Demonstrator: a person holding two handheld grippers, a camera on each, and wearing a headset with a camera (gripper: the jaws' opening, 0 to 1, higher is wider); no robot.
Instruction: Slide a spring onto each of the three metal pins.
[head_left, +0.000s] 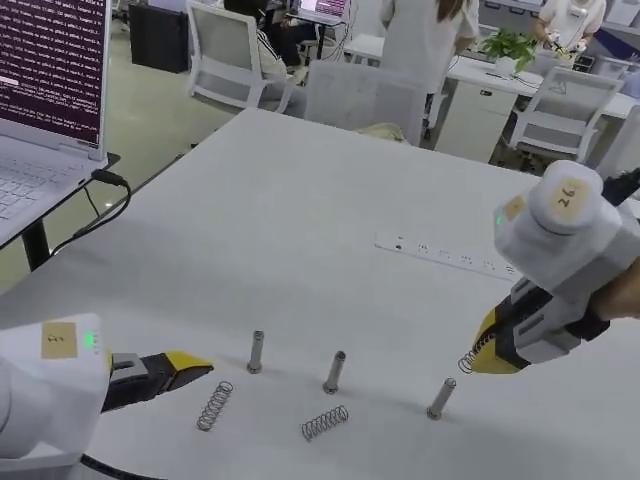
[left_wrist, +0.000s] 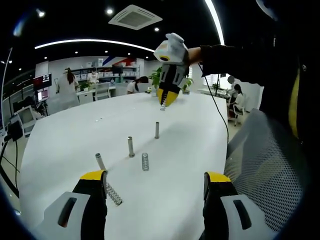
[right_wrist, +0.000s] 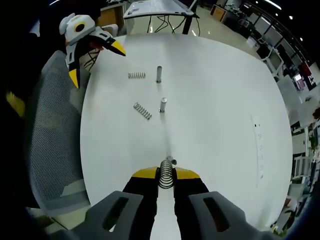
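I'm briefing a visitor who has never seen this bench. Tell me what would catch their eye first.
The right gripper stands out first, shut on a spring and held close to the rightmost pin of three standing in a row on the white table. Next come two loose springs lying on the near side of the pins, with the open left gripper beside them at the left.

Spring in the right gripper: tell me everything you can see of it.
The spring is a short, open-wound coil of bare grey metal wire and looks undamaged. It is clamped between the yellow tips of the right gripper. Its axis points forward along the jaws, and one end sticks out past the tips. It is held off the table, close to the nearest pin and not yet on it. Nothing else touches it.
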